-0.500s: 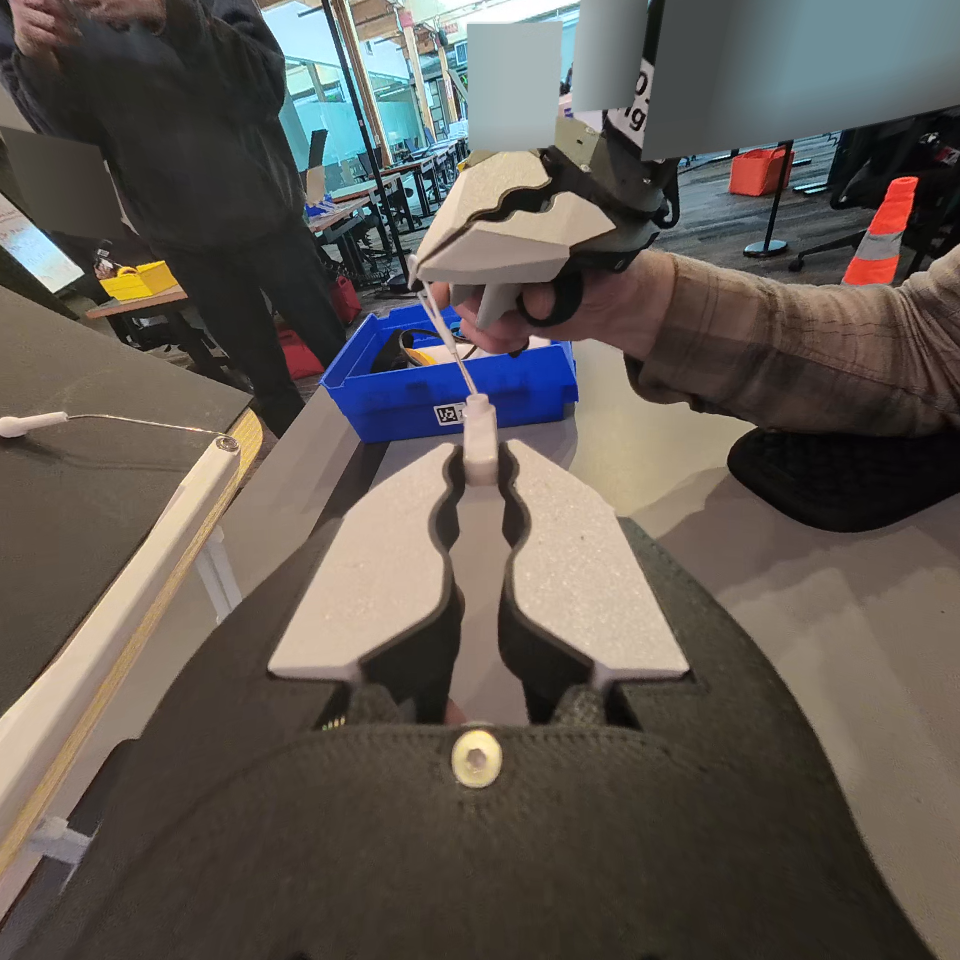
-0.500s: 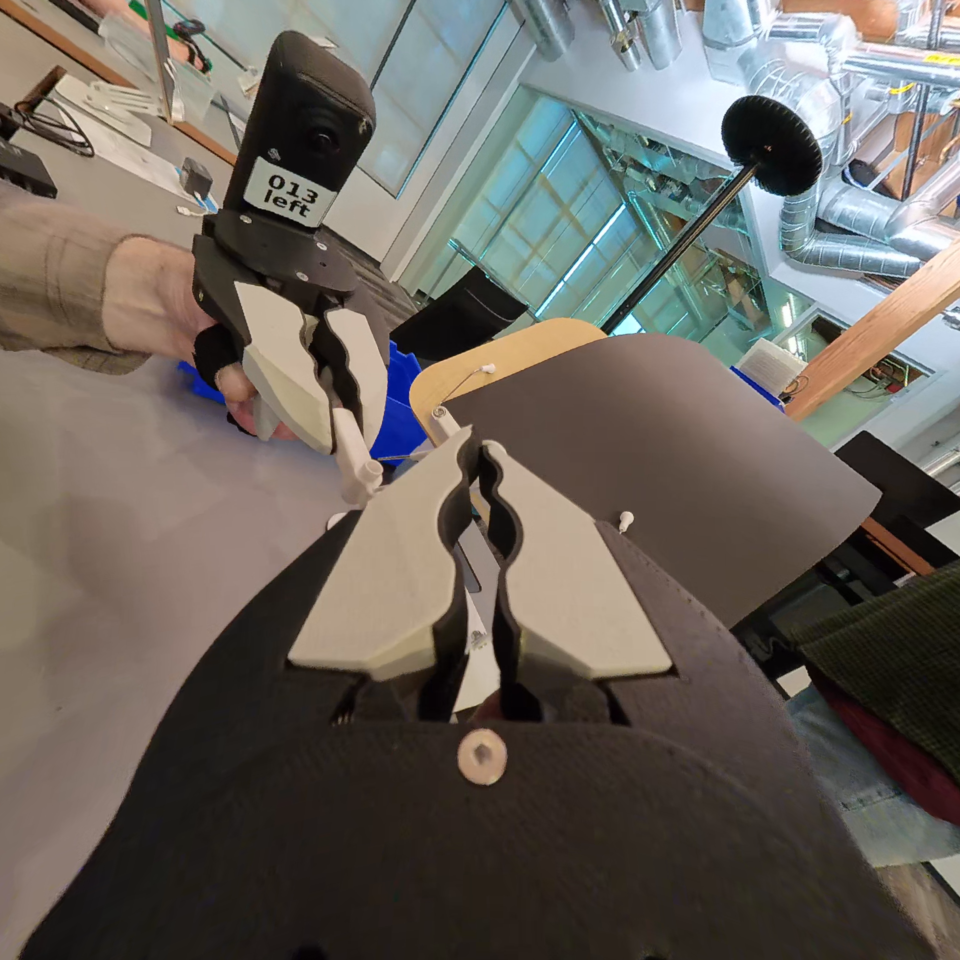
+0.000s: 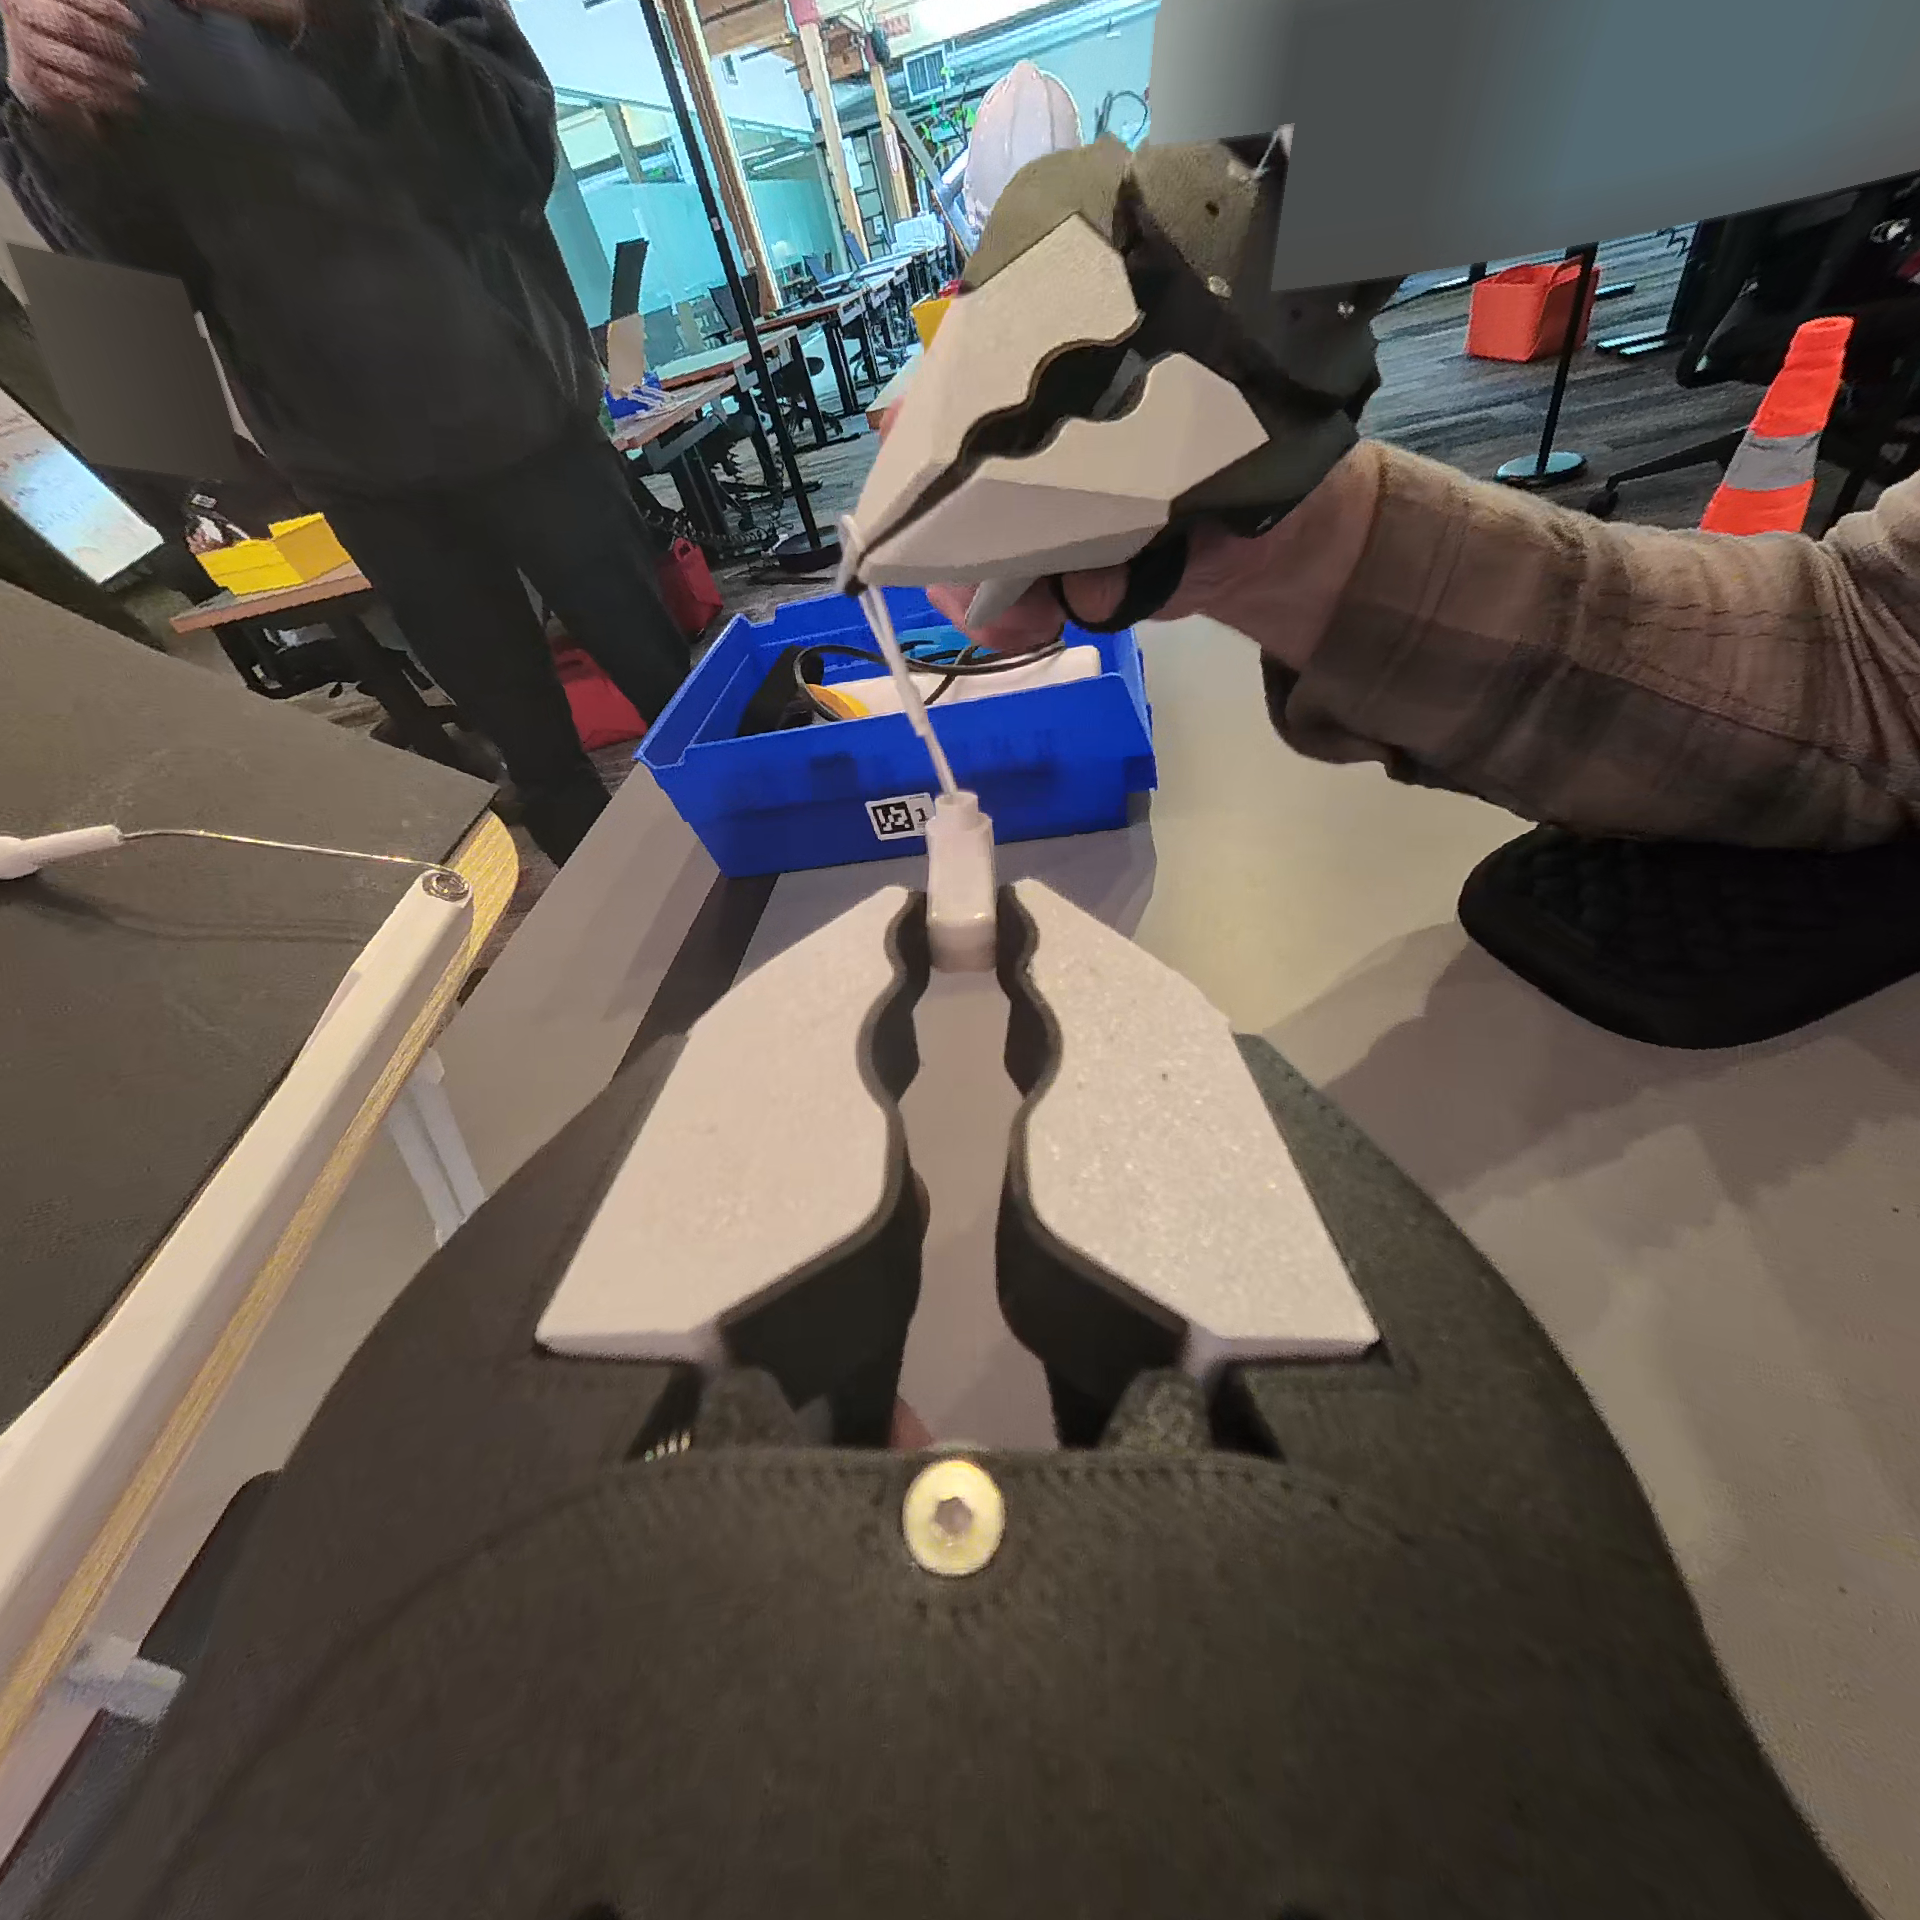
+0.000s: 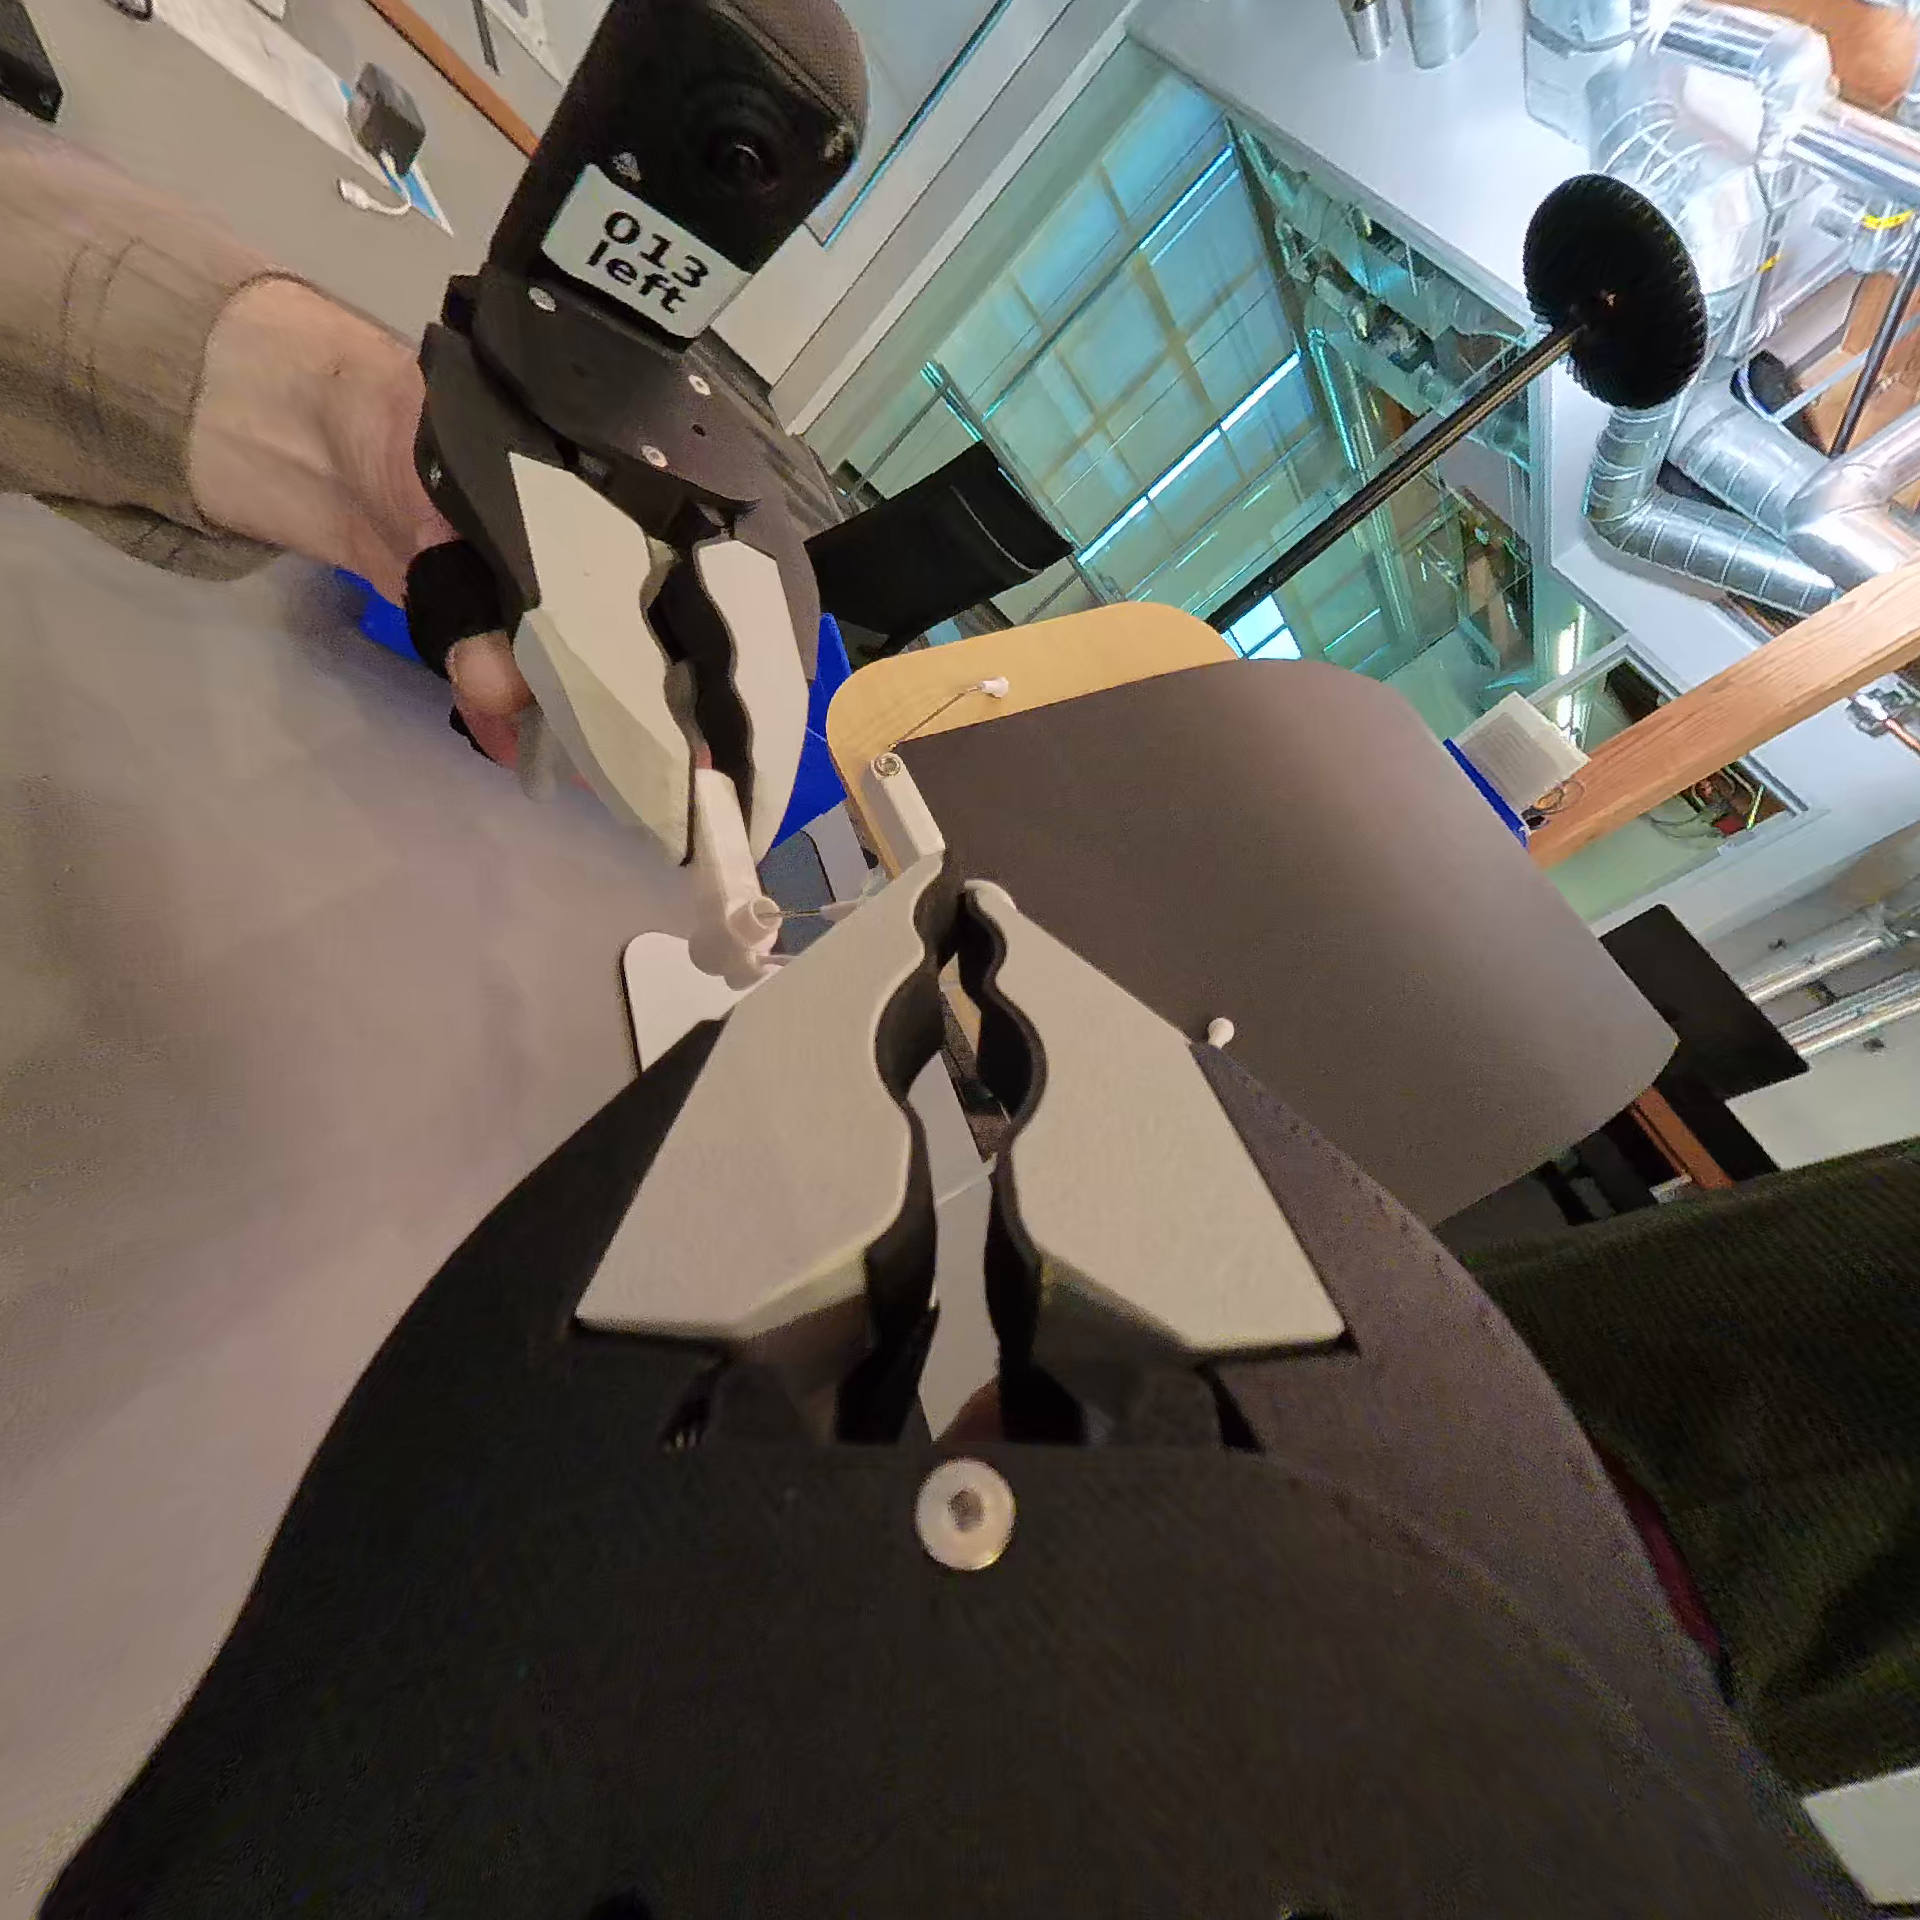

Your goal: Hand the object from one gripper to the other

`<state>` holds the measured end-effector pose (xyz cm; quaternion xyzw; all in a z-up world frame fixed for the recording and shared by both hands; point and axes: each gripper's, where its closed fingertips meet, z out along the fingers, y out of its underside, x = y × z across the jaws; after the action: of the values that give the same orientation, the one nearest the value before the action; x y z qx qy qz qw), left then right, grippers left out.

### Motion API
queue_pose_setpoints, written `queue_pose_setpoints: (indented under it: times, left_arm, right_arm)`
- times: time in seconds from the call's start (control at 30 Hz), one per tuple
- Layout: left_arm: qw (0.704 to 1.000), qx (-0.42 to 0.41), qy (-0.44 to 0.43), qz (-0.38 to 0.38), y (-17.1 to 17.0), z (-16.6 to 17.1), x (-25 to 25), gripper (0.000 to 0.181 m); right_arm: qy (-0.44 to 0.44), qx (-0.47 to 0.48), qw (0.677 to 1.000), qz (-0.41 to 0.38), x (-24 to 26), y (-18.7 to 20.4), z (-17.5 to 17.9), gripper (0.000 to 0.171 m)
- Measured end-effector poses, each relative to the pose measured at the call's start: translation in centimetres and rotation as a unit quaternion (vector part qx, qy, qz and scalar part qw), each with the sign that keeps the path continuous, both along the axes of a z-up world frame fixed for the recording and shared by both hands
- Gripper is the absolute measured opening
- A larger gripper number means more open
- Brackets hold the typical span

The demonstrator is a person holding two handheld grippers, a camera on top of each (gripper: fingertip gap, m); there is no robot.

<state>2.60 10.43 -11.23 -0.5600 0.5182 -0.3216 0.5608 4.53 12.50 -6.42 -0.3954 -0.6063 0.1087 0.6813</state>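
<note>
The object is a small white plug (image 3: 960,871) with a thin white cord (image 3: 906,686). My left gripper (image 3: 961,914) is shut on the plug, which sticks out past its tips above the grey table (image 3: 1558,1195). The cord runs up and to the left to my right gripper (image 3: 862,566), whose jaws are closed on its far end. In the right wrist view my right gripper (image 4: 951,894) is shut. The left gripper (image 4: 717,800) is just left of it and holds the plug (image 4: 727,873). The two gripper tips are a short cord's length apart.
A blue bin (image 3: 810,790) with cables stands at the table's far edge. A black board with a yellow-edged rim (image 3: 208,987) is on the left. A black pad (image 3: 1683,935) lies under the right sleeve. A person in dark clothes (image 3: 395,312) stands behind, and an orange cone (image 3: 1787,436) is at the far right. The tips of one gripper are about 6 cm away from the tips of the other.
The right gripper has tilted and come slightly nearer the left one. Both stay shut, the left on the plug and the right on the cord.
</note>
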Motion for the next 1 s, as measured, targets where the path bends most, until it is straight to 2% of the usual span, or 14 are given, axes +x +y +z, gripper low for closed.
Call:
queue_pose_setpoints:
  times: [0.6, 1.0]
  left_arm:
    - [0.999, 0.031, 0.027, 0.020, 0.26, -0.29, 0.03, 0.012]
    - [0.999, 0.029, 0.016, 0.016, 0.20, -0.03, 0.02, 0.012]
  right_arm:
    - [-0.105, 0.097, 0.988, -0.059, -0.18, -0.53, -0.34, 0.000]
    - [-0.094, 0.086, 0.990, -0.053, 0.34, -0.71, 0.22, 0.000]
